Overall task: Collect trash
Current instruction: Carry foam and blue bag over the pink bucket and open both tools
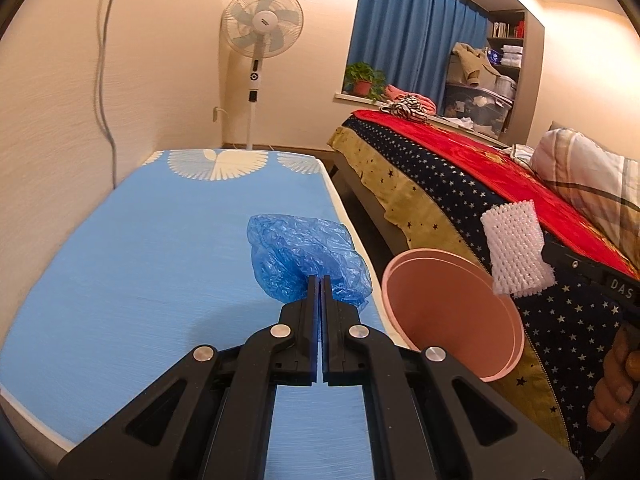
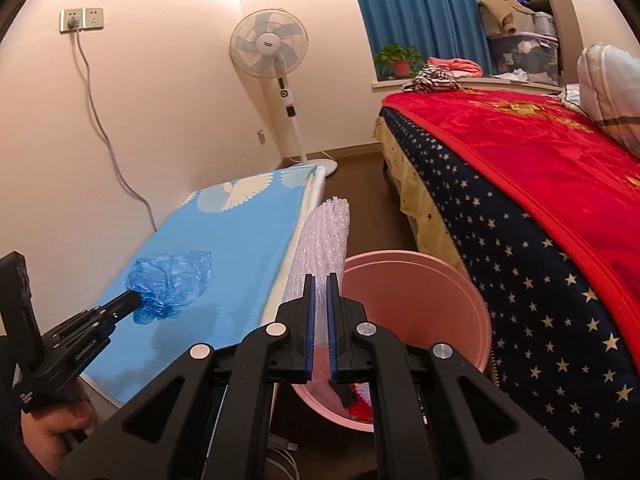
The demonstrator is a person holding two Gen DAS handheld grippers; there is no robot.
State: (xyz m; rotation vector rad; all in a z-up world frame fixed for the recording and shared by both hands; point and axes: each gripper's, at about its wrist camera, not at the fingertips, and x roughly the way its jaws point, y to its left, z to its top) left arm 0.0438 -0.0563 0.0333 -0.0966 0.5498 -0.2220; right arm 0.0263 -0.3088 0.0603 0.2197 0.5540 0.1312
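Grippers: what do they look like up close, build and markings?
Both are matte black linkage frames with round silver pivot pins. The left gripper and right gripper have flat black fingers with blue ribbed pads on the inner faces. The handle shows white lettering, too small to read. No cables or sleeves visible.

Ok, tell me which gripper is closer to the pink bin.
Right. The right gripper holds white foam netting at the pink bin, about over its near rim. The left gripper holds a blue plastic bag over the blue table beside it.
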